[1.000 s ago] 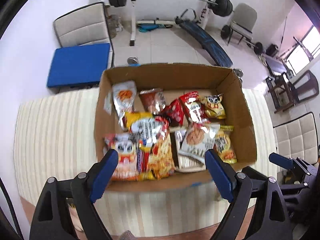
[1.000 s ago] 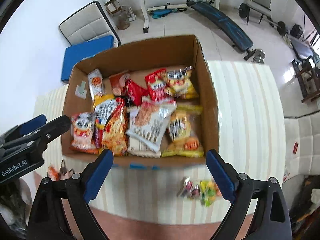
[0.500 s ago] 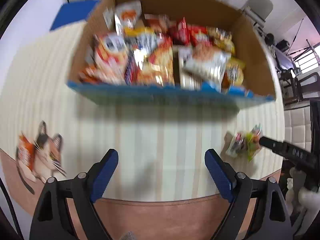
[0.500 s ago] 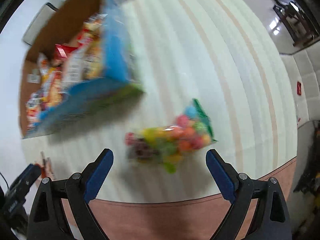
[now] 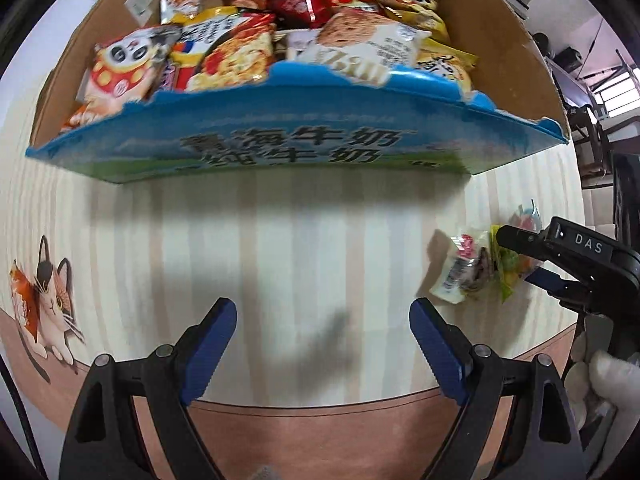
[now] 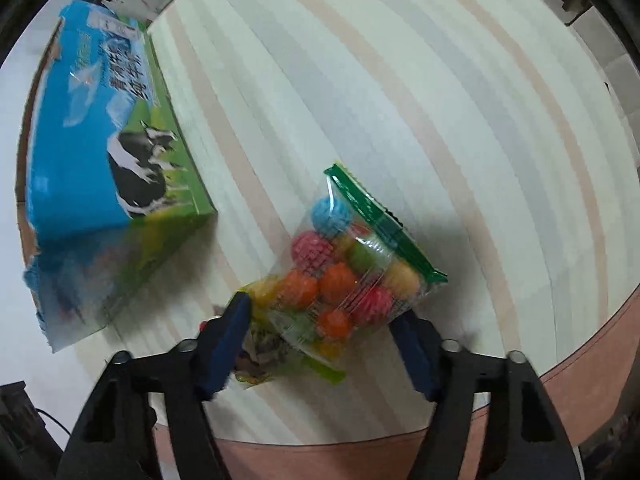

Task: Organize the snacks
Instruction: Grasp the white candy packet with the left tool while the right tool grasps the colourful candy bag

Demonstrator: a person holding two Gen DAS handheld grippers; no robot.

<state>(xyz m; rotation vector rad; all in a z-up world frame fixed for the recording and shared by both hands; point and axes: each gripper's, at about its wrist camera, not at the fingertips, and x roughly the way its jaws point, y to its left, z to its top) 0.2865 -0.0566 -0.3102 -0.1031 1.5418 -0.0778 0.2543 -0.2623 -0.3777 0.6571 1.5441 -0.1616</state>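
Both grippers are dropping from over the box (image 5: 304,148) toward the striped tablecloth (image 6: 400,100). Clear candy bag (image 6: 344,276) is lying there, between the right gripper's (image 6: 320,320) spread fingers, partly hiding another packet (image 6: 260,354). Left gripper (image 5: 323,320) is hovering open.

A striped cream tablecloth (image 5: 304,240) with a cat print (image 5: 52,304) covers the table; bright windows (image 5: 616,92) far right.

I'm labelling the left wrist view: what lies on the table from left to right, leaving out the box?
Cat-print snack packet → left tongs → small white packet → bag of colourful balls → right tongs.
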